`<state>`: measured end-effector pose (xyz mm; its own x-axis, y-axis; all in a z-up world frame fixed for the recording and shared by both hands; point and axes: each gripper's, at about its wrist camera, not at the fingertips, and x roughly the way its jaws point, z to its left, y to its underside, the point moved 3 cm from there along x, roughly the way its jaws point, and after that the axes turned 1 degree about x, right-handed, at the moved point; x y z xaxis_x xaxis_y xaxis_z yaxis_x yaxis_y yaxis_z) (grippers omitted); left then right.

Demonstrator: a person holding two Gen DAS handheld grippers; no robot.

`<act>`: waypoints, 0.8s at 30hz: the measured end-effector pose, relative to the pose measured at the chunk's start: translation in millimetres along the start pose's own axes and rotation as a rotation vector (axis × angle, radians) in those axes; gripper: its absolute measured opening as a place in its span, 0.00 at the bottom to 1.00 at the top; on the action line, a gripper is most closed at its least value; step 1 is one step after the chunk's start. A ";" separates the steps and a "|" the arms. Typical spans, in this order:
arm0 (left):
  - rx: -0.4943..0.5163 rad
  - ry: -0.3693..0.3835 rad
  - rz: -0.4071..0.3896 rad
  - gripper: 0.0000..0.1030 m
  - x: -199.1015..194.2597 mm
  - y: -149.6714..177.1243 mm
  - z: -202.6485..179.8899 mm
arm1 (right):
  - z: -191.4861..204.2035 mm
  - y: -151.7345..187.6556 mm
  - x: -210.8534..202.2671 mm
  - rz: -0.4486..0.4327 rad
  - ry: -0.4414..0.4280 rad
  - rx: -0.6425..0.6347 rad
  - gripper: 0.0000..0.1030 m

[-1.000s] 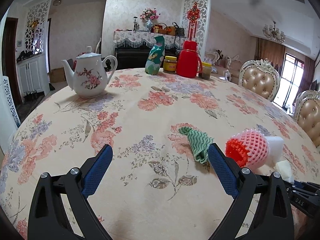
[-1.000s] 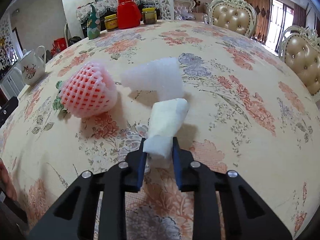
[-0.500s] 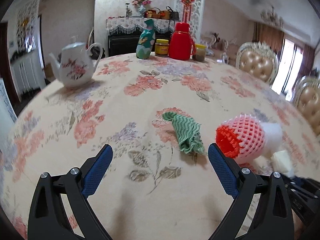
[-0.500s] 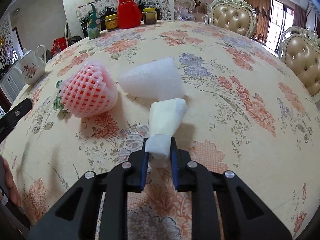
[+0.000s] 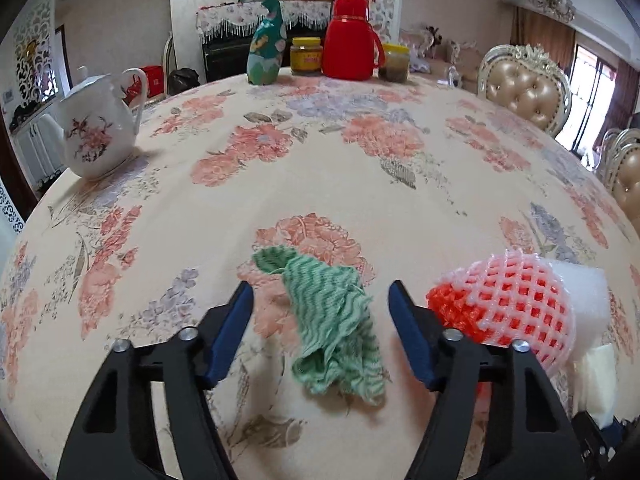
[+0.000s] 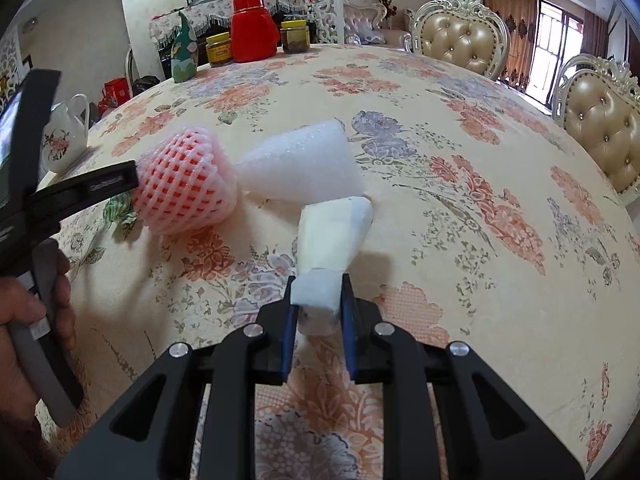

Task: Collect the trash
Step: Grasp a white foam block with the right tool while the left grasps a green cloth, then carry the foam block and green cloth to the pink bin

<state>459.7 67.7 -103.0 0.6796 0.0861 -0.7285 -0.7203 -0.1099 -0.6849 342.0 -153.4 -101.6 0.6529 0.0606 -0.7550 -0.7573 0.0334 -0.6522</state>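
- The bench (image 5: 460,152), under a floral cloth, fills both views; its near edge is cut off by the gripper frames.
- Chairs (image 6: 460,40) stand at the bench's far right edge, partly hidden by it.
- On the bench's far edge stand a red flask (image 5: 348,40), two jars and a green bottle; the jar labels are too small to read.
- A teapot (image 5: 100,132) sits at the bench's left edge; in the right wrist view the left gripper's frame covers part of it.
- White foam (image 6: 300,160) lies mid-bench, touching the pink net (image 6: 184,184); in the left wrist view the net hides most of it.
- A green cloth (image 5: 332,320) lies crumpled on the bench left of the net; in the right wrist view only a scrap shows behind the left gripper.
- Left gripper (image 5: 322,308): its fingers are closing, one on either side of the cloth, not pressing it. A hand (image 6: 24,320) holds its handle.
- Right gripper (image 6: 316,304): fingers clenched on a white wad (image 6: 332,232), whose free end rests on the bench near the foam.
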 end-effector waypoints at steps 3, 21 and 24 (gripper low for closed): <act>-0.047 0.040 0.048 0.34 6.0 4.8 6.4 | 0.7 -0.2 -1.4 -0.008 0.002 -0.003 0.19; -0.038 0.083 -0.146 0.25 -100.3 64.7 39.9 | 4.4 -0.2 -10.6 -0.052 0.021 -0.033 0.19; -0.025 0.072 -0.178 0.25 -118.5 77.8 41.2 | 4.3 -0.3 -12.0 -0.059 0.018 -0.035 0.19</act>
<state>317.4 89.7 -70.4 0.8046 0.0356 -0.5928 -0.5851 -0.1235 -0.8015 334.4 -149.8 -92.0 0.6971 0.0417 -0.7157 -0.7164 0.0012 -0.6977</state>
